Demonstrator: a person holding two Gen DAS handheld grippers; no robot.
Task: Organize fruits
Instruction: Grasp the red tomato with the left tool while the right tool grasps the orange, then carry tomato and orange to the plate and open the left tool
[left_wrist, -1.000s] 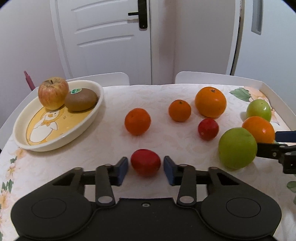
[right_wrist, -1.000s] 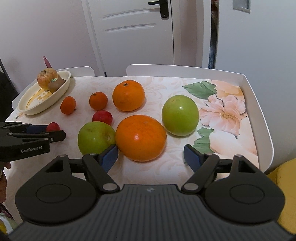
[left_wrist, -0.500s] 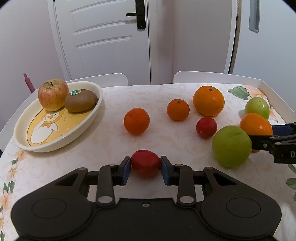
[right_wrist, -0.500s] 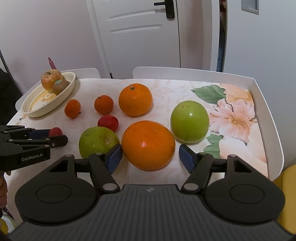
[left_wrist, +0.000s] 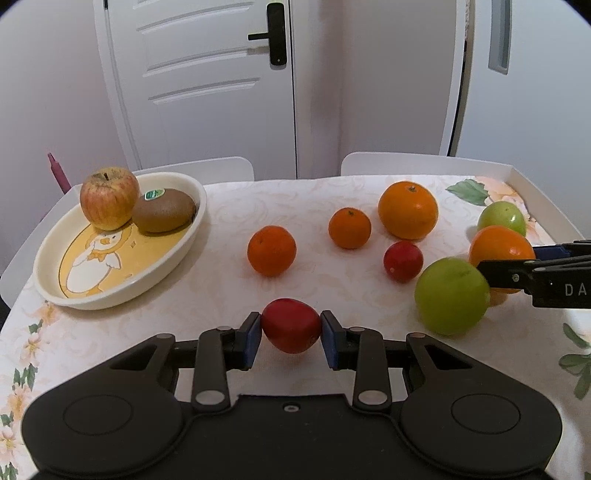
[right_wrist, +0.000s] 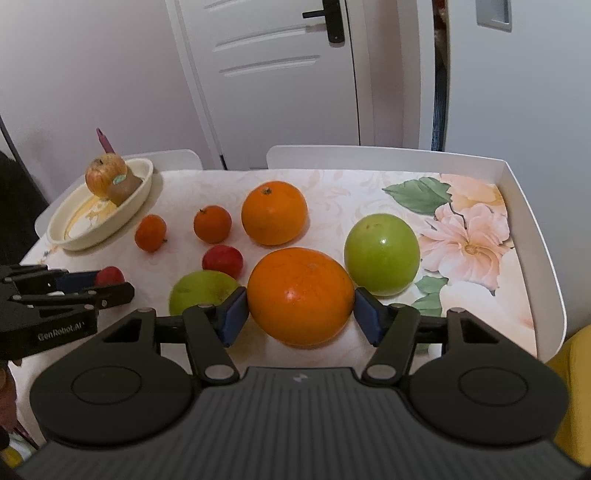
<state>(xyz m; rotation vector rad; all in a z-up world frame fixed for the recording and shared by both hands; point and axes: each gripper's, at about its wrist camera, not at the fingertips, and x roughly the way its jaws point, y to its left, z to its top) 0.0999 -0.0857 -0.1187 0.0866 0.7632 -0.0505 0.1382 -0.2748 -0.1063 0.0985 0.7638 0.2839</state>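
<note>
Left tongs (left_wrist: 291, 334) clamped on small red fruit (left_wrist: 291, 325) near front of surface (left_wrist: 221, 280), right of dish (left_wrist: 55, 291); right tongs (right_wrist: 299, 314) have just been closing, pads now touching both sides of big orange (right_wrist: 300, 295) between two green apples

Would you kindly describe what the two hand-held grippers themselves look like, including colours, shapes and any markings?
Both are matte black plastic. Each hand-held gripper, left and right, has two round discs on its body, angled linkage arms with silver pivot pins, and blue pads on its fingertips. The right one's body is ribbed with a small lightning-bolt mark. White "GenRobot.AI" lettering runs along the left one's side. No cables or sleeves show.
</note>
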